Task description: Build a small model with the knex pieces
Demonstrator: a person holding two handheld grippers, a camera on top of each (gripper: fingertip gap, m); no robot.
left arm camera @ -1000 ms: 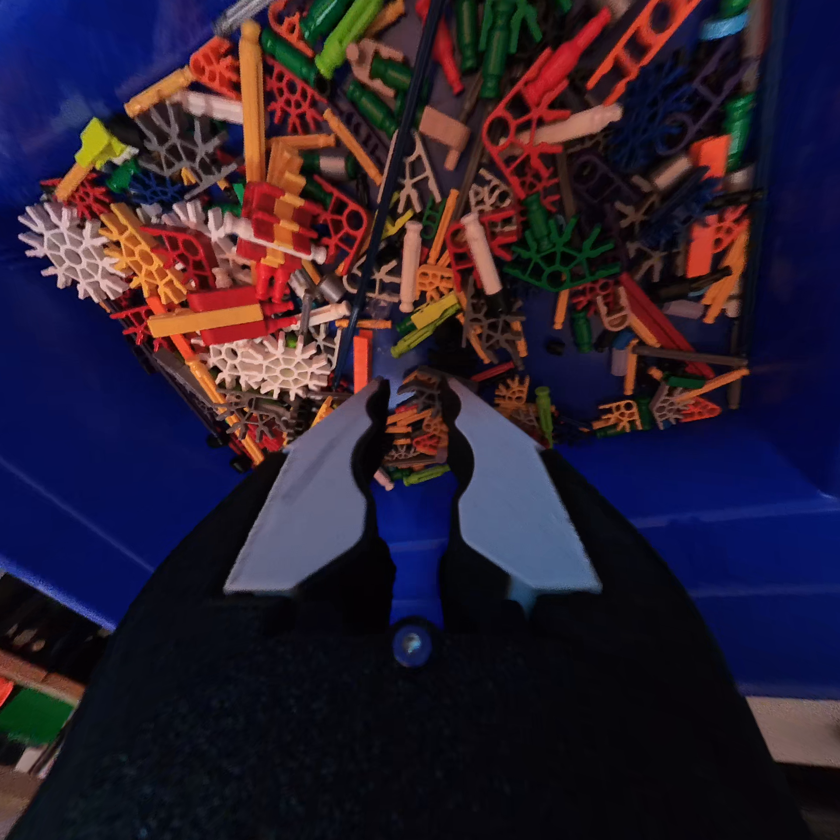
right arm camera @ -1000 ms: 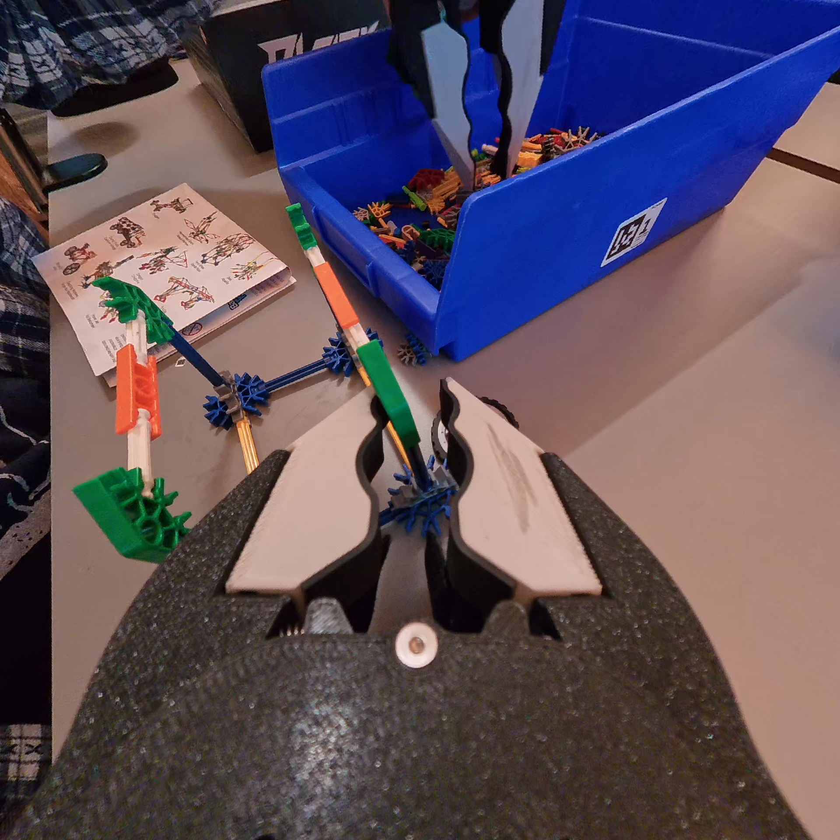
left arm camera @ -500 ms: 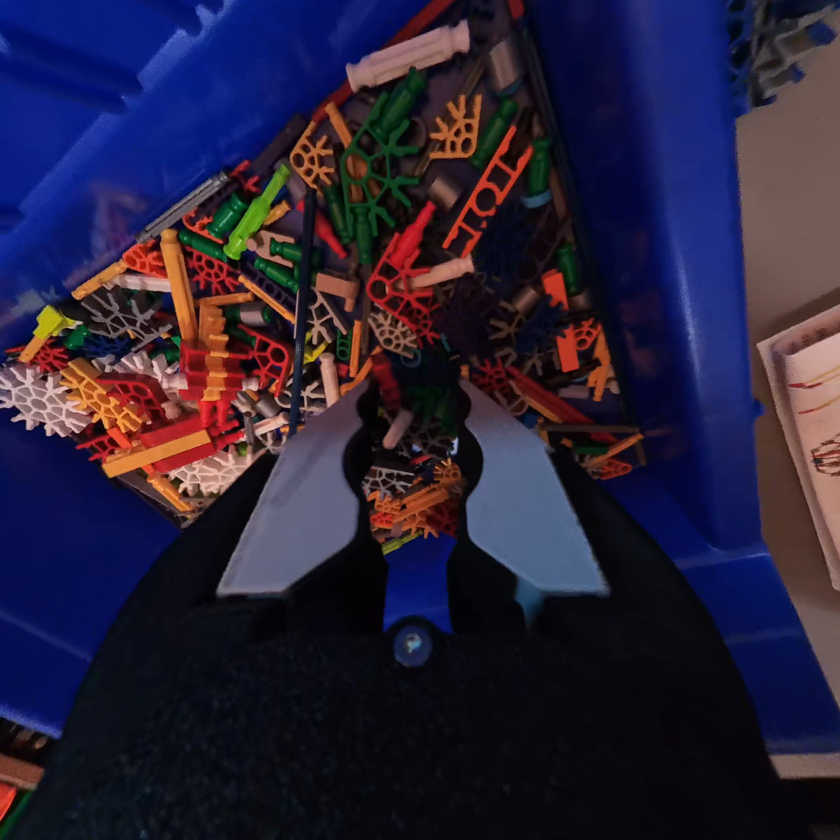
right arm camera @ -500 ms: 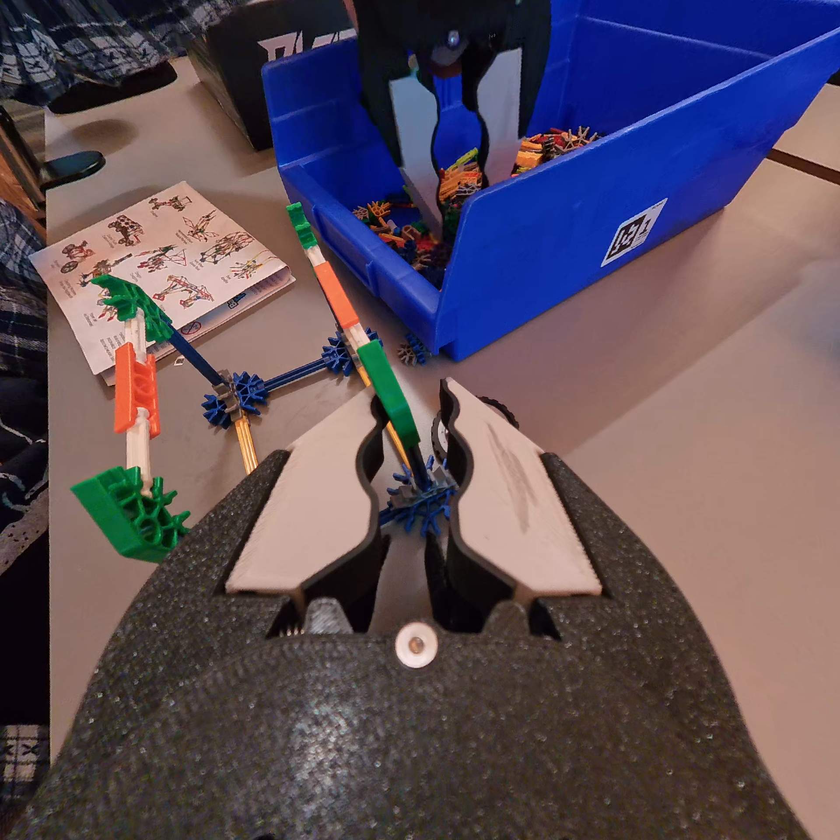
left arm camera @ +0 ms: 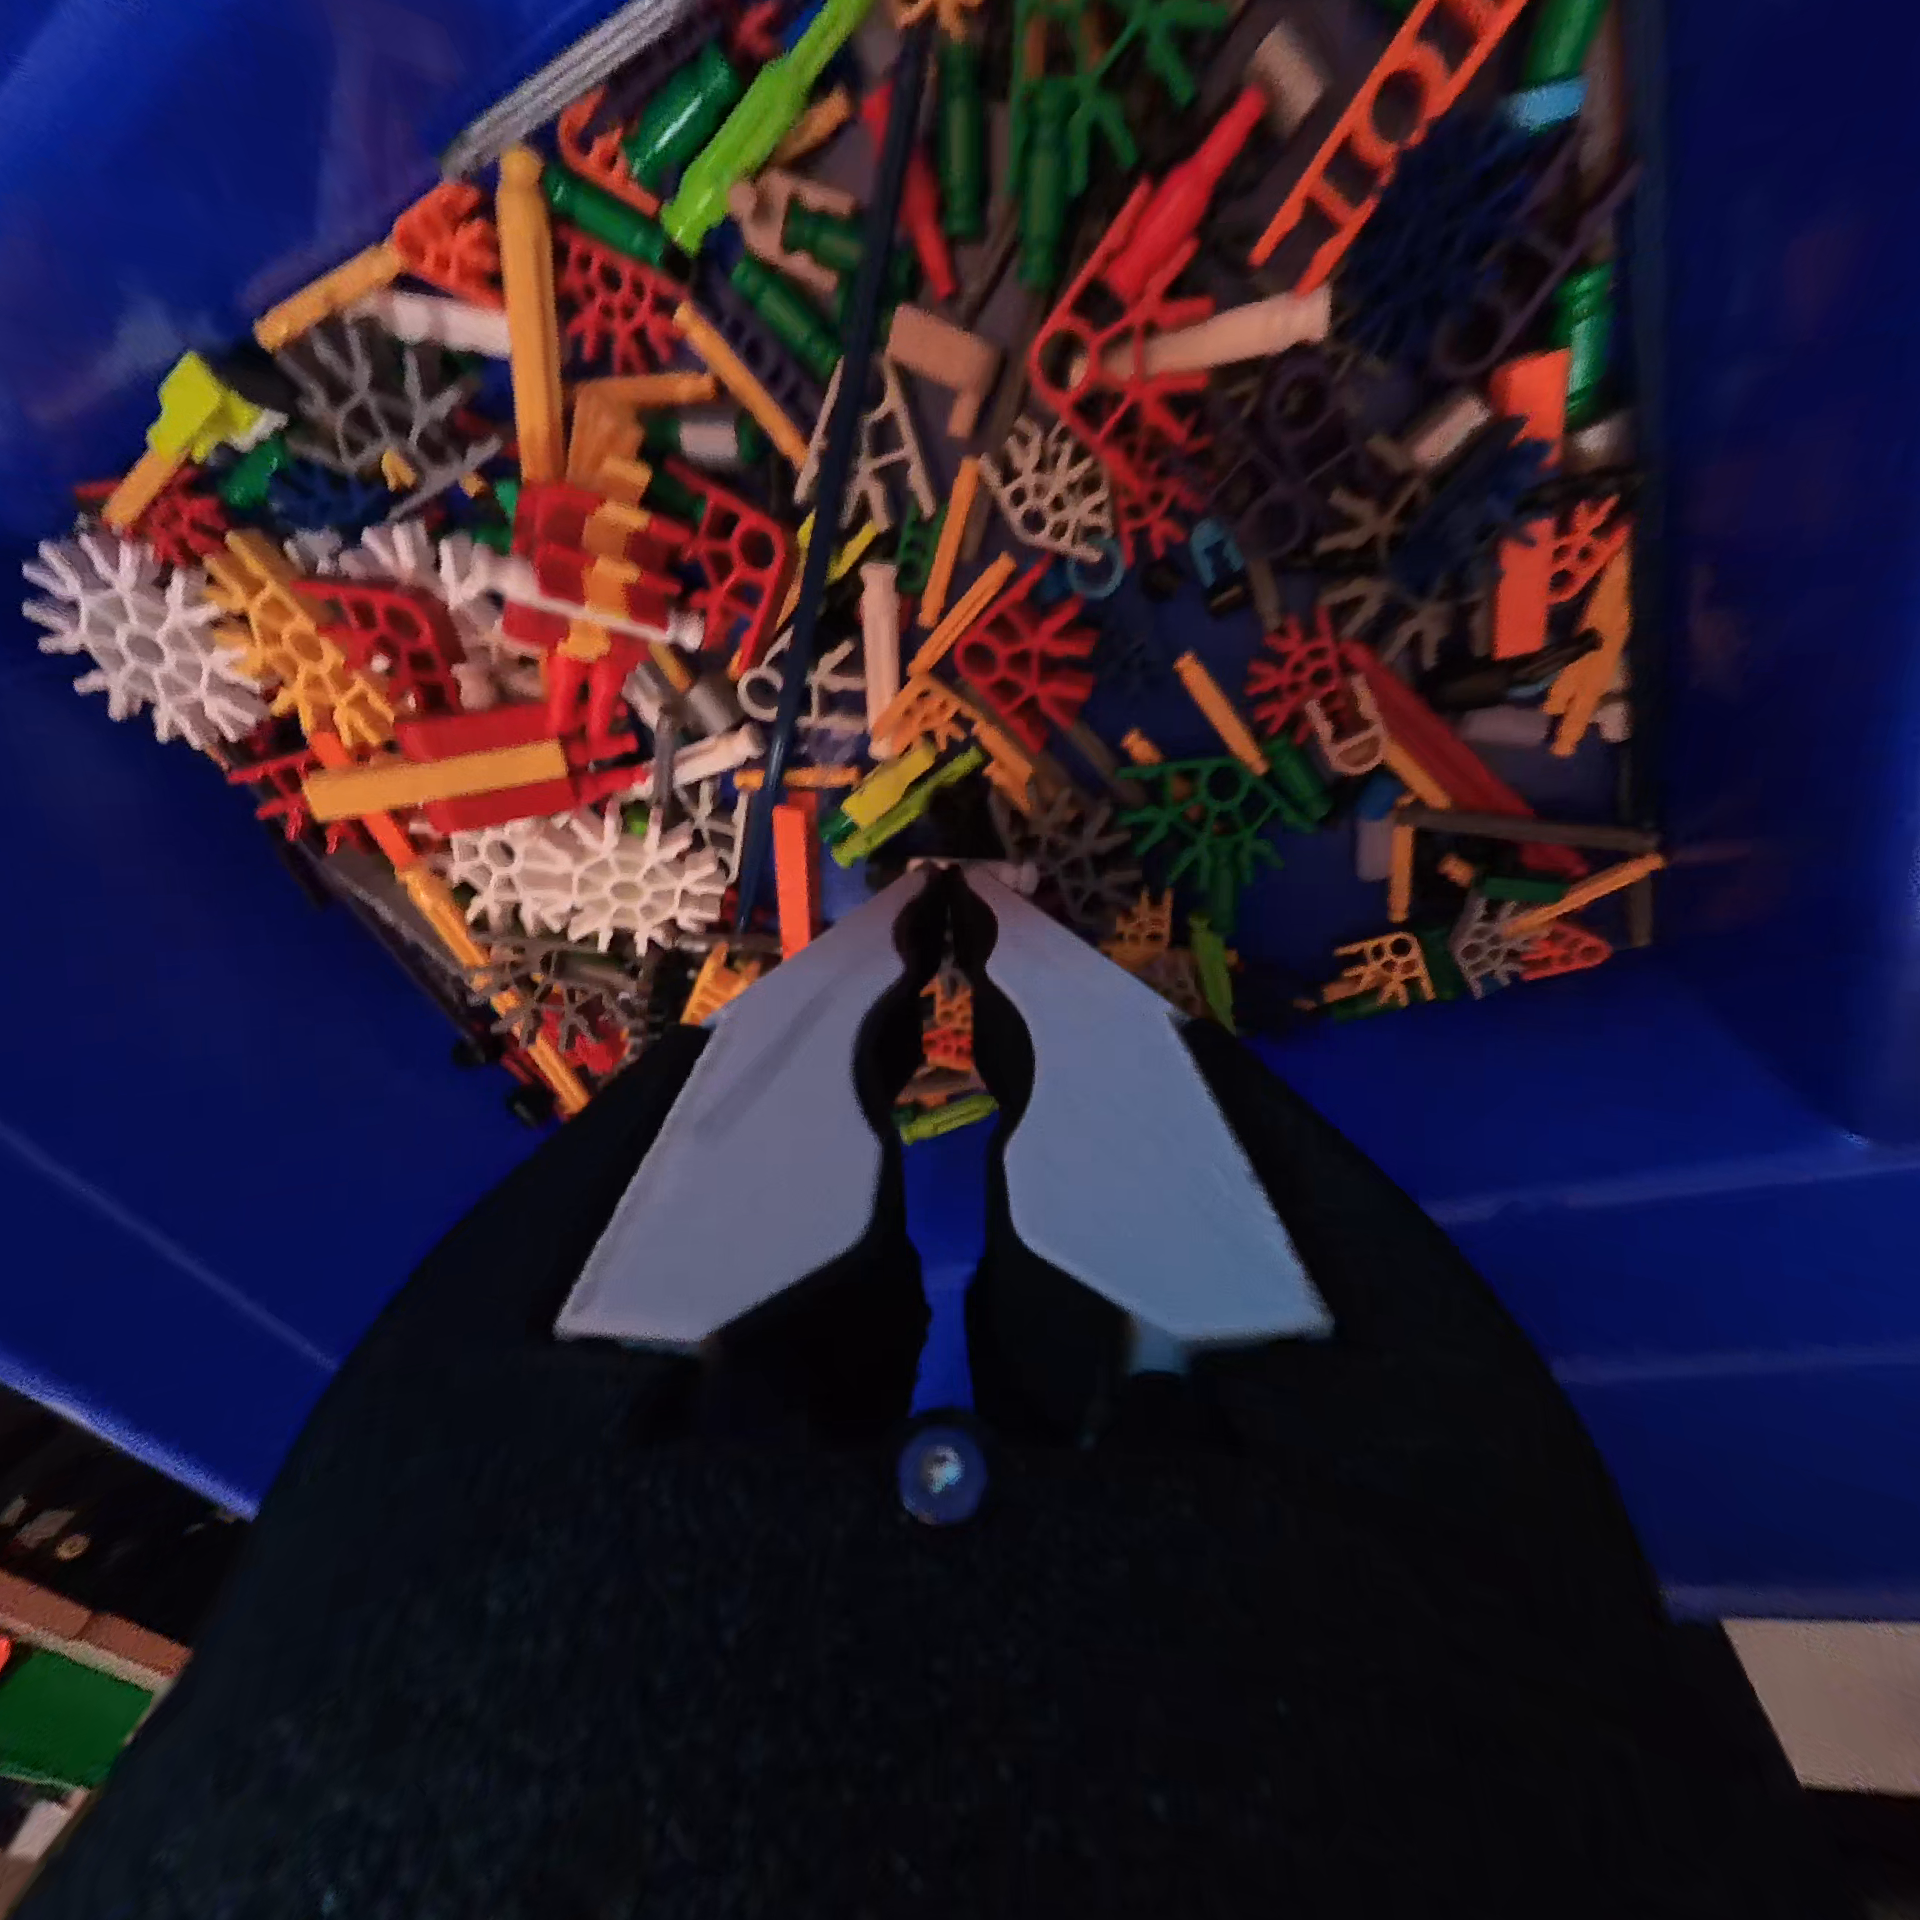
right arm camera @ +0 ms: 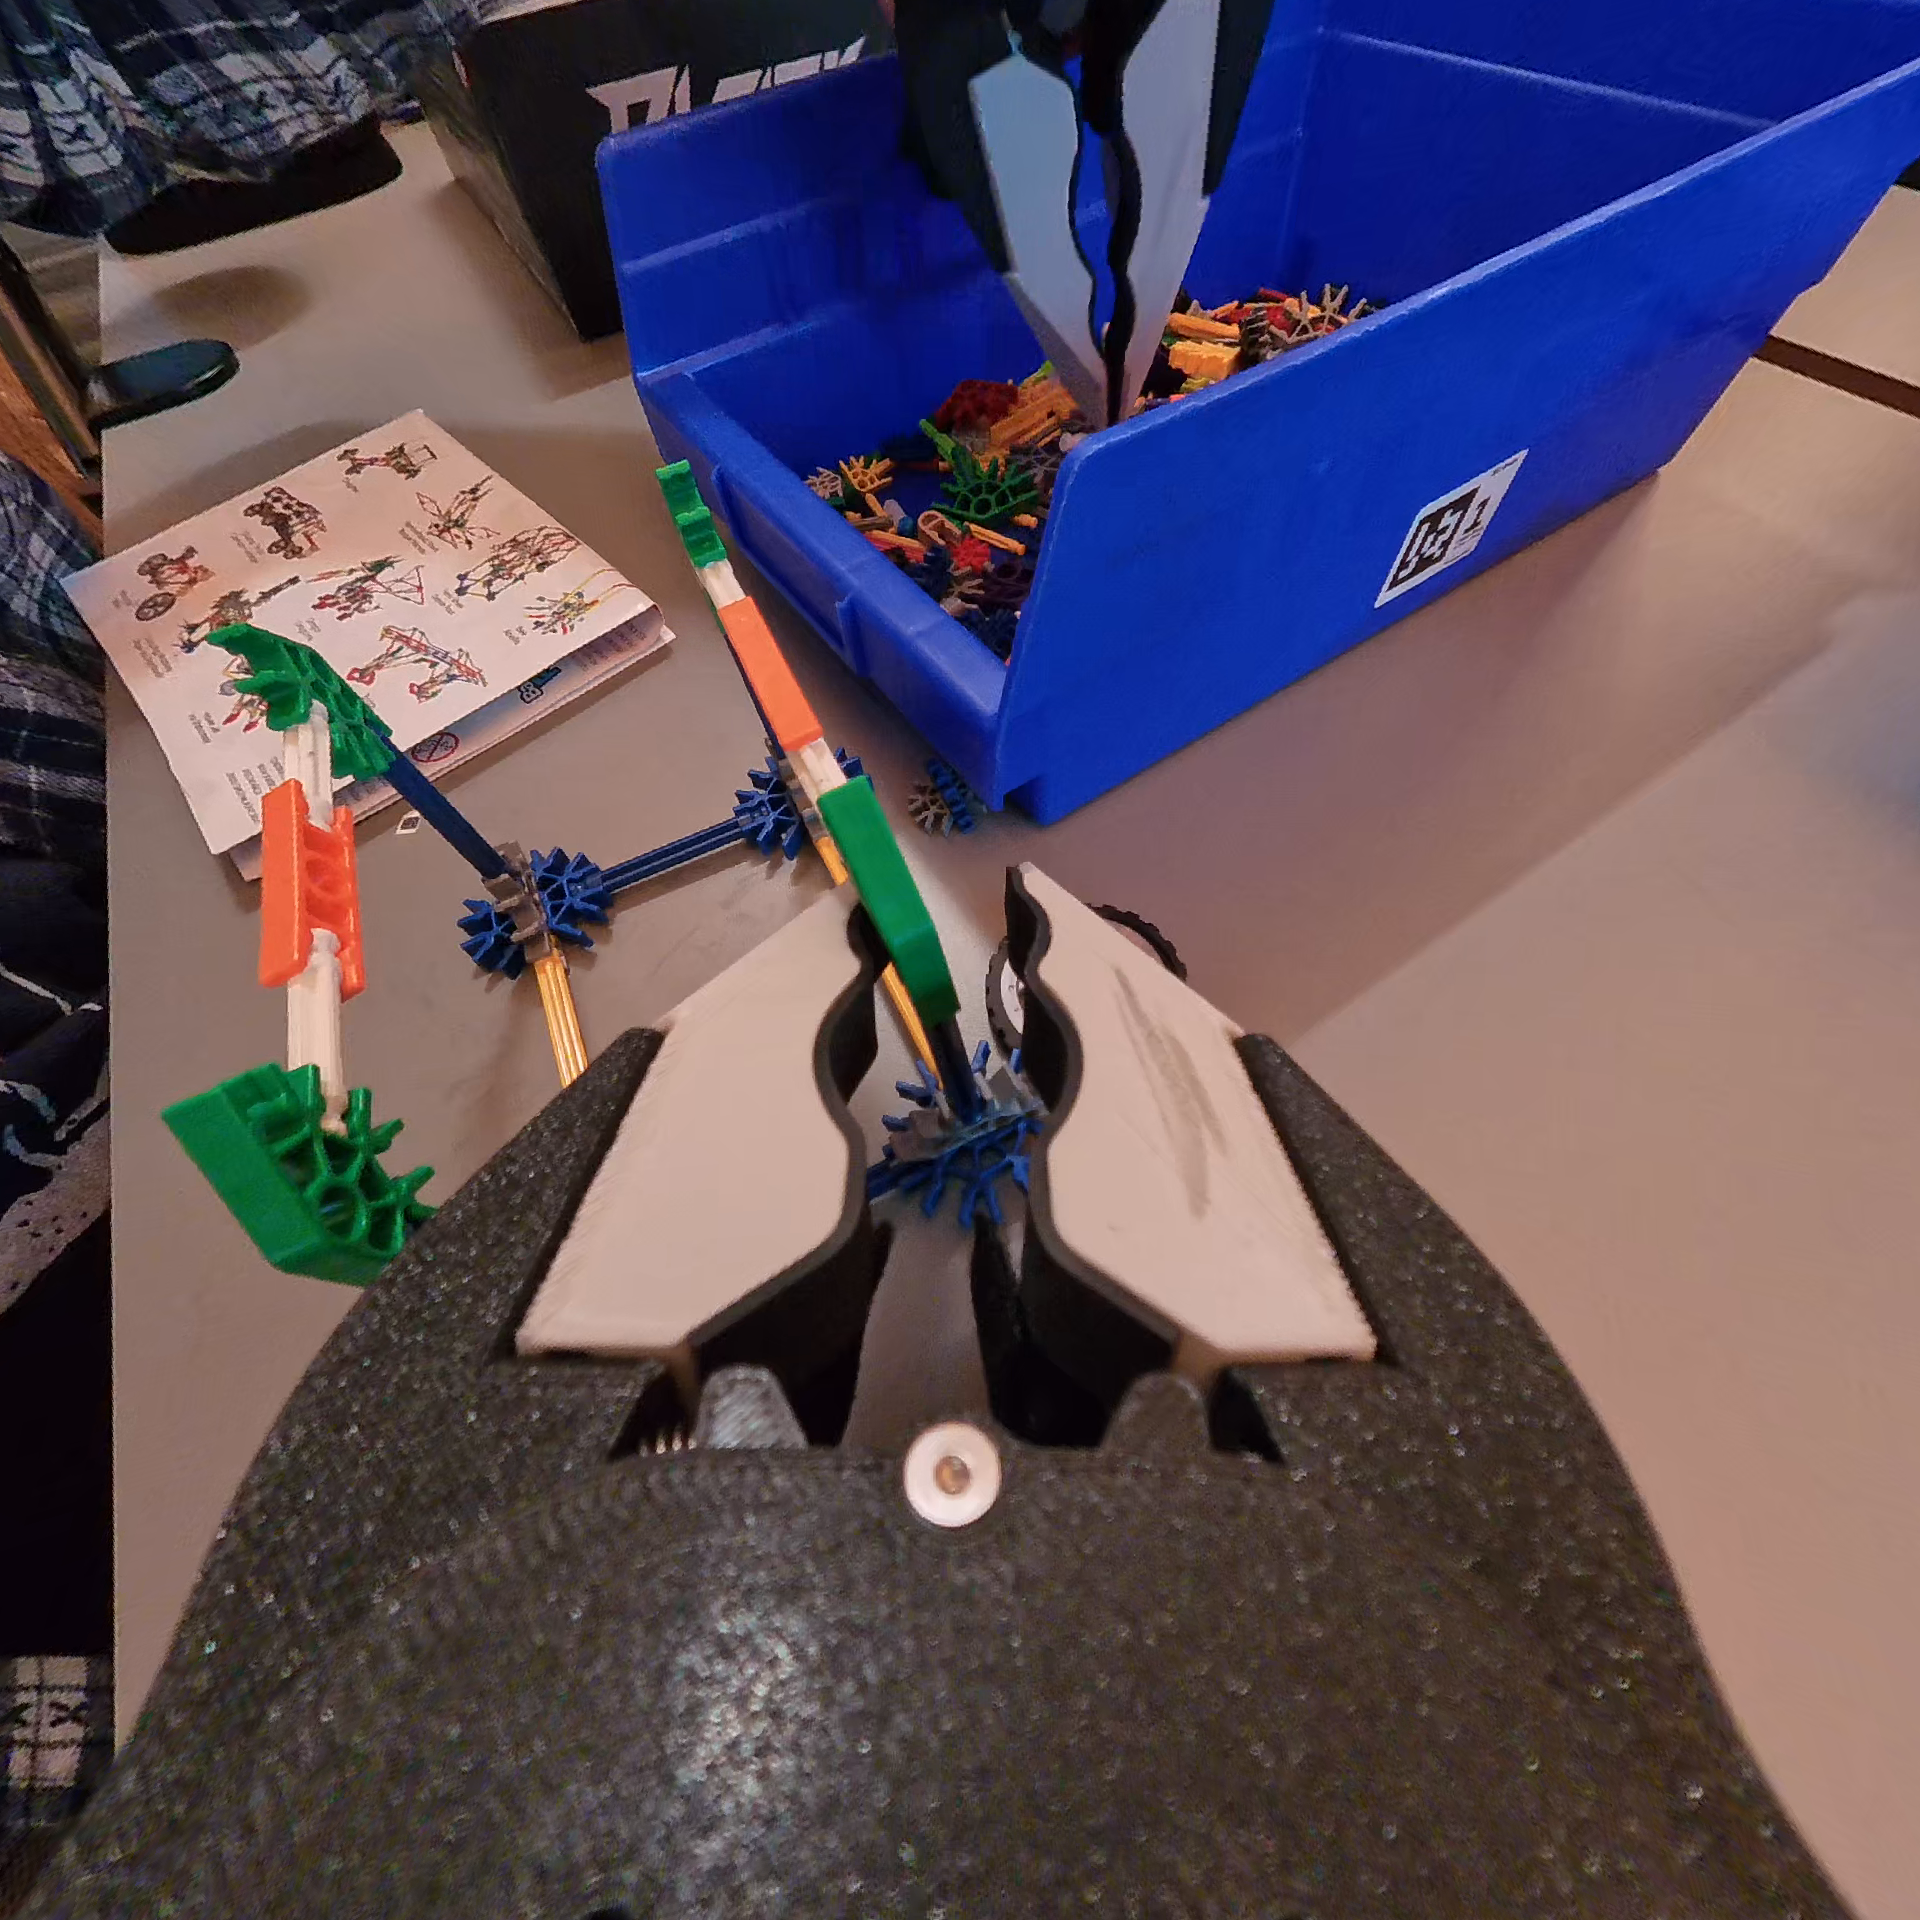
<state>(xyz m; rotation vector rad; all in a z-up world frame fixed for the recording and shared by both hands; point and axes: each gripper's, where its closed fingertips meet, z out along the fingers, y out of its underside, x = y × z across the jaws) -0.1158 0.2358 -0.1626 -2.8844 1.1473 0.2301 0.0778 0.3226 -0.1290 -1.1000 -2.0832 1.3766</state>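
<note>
Left gripper (left arm camera: pixel 948 883) fingers nearly together over light, stiff toy pieces (left arm camera: pixel 935 540); right gripper (right arm camera: pixel 935 935) fingers apart around the rigid toy frame (right arm camera: pixel 883 894).

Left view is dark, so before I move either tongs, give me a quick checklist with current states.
1. Left tongs inside the blue bin, tips at the loose pieces: ok.
2. Left tongs shut: ok.
3. A piece caught in them: cannot tell.
4. Right tongs open, straddling the green connector of the built model: ok.
5. Right tongs touching the model: cannot tell.
6. Booklet clear of both tongs: ok.
</note>
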